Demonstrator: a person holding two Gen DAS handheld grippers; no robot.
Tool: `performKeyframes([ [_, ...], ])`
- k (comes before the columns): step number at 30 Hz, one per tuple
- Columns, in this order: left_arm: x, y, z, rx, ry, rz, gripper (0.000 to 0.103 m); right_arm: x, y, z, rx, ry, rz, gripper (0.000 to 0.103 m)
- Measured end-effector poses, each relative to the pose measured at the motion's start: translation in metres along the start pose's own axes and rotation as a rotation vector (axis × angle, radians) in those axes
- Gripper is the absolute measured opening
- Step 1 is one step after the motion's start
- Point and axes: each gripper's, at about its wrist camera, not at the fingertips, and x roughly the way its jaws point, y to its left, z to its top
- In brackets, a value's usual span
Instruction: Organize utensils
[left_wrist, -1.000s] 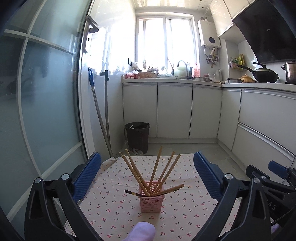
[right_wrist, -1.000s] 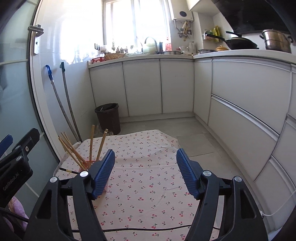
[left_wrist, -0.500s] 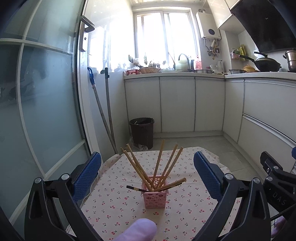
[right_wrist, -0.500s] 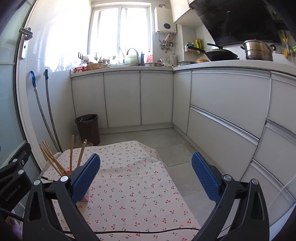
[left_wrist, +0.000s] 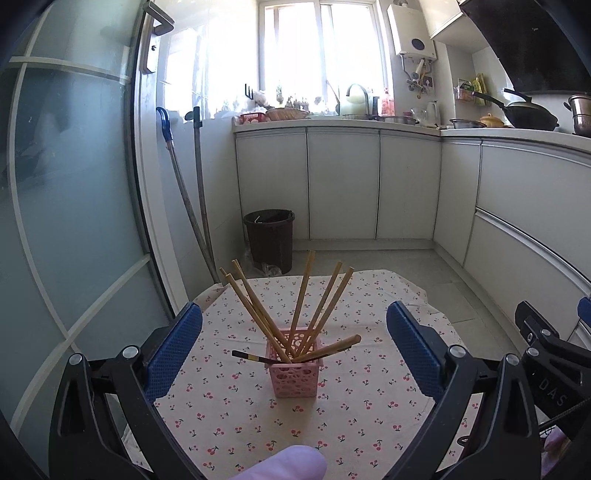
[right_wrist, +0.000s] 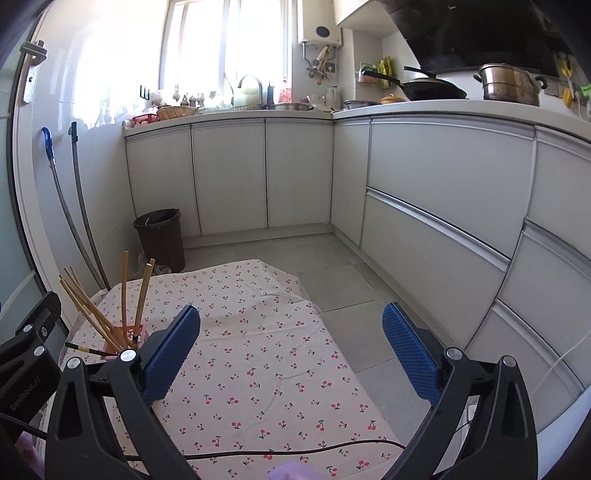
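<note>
wooden chopsticks splay from the small pink perforated plastic basket centred ahead of the wide-apart, empty left claw; right claw just opened, empty. approach squarely, gather stray tips.

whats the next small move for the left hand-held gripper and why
Probably ease the left hand-held gripper forward and down toward the dark-tipped wooden chopstick lying crosswise over the pink perforated plastic basket. The other wooden chopsticks stand upright in the basket; this one sticks out both sides. The jaws are wide open and empty, and the basket sits centred ahead of them.
</note>
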Motion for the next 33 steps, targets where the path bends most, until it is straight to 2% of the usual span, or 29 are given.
performKeyframes([
  [12,0.006,0.000,-0.002,-0.003,0.034,-0.005,0.096,0.010,0.000,-0.005,-0.003,0.049,0.020,0.096],
  [33,0.012,-0.003,-0.005,0.002,0.064,-0.005,0.096,0.012,0.005,-0.007,-0.008,0.058,0.016,0.096],
])
